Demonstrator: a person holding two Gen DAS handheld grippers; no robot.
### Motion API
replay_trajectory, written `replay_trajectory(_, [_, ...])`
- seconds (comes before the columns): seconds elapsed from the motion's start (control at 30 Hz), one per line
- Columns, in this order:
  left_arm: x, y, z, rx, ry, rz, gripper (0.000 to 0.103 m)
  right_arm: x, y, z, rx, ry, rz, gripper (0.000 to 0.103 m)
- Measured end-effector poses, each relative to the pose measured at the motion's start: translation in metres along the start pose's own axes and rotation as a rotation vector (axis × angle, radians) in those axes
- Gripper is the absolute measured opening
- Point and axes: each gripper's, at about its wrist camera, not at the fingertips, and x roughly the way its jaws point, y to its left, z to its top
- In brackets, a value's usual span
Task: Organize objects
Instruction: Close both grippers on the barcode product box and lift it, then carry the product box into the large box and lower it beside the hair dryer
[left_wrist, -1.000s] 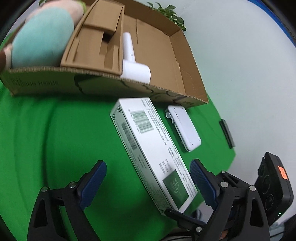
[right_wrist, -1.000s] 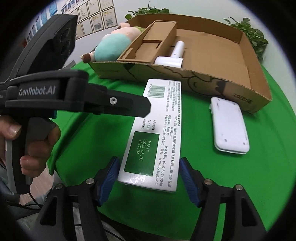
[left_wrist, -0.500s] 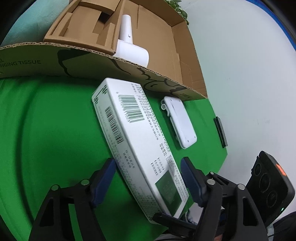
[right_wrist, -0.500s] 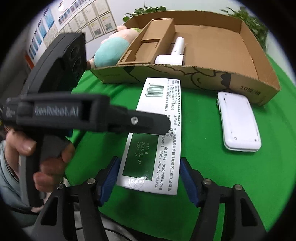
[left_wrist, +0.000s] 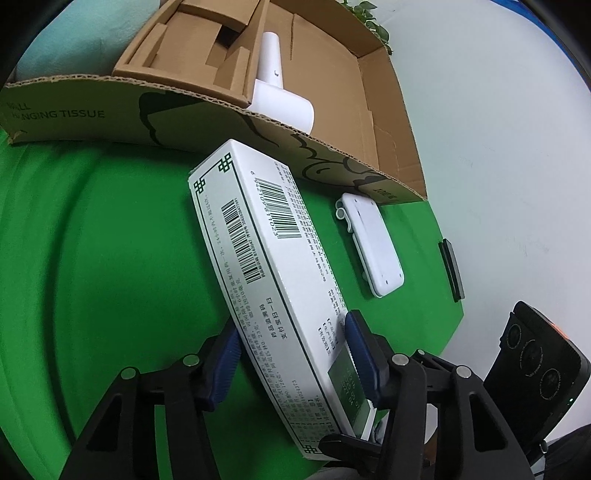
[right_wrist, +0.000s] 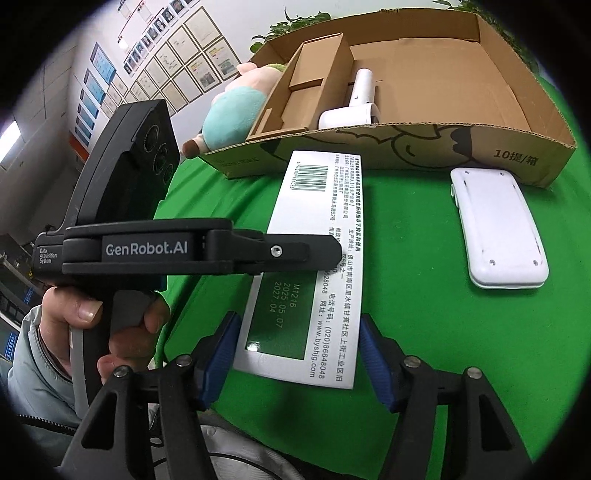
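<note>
A long white box with barcodes and a green label (left_wrist: 269, 266) lies on the green table; it also shows in the right wrist view (right_wrist: 314, 258). My left gripper (left_wrist: 291, 354) is shut on the long white box near its label end, one blue pad on each long side. In the right wrist view the left gripper (right_wrist: 325, 254) reaches across the box from the left. My right gripper (right_wrist: 299, 350) is open, its blue pads straddling the near end of the box without touching it.
A shallow cardboard box (right_wrist: 517, 140) stands behind, holding a cardboard insert (right_wrist: 303, 92) and a white handheld device (right_wrist: 354, 107). A plush toy (right_wrist: 236, 110) lies at its left. A flat white device (right_wrist: 498, 229) lies on the green cloth to the right. A black strip (left_wrist: 450, 269) sits at the table edge.
My left gripper moved forward over the long white box and closed on it. The right gripper stayed open at the box's near end.
</note>
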Motion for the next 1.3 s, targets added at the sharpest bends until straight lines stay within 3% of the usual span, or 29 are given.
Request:
replay_trajectory(0.57, [-0.054,-0.045,0.001,0.143,-0.135,0.092,0.045,-0.015,0.025,0.009,-0.104,-0.114,-0.032,0.061])
replay_trajectory(1.03, [-0.090,-0.096,0.046,0.318,-0.232,0.127,0.044,-0.034,0.026,0.060,-0.118,-0.239,-0.080,0.060])
replay_trajectory(1.3, [-0.087,-0.112,0.070,0.384,-0.239,0.135,0.044,-0.035,0.023,0.074,-0.087,-0.250,-0.106,0.060])
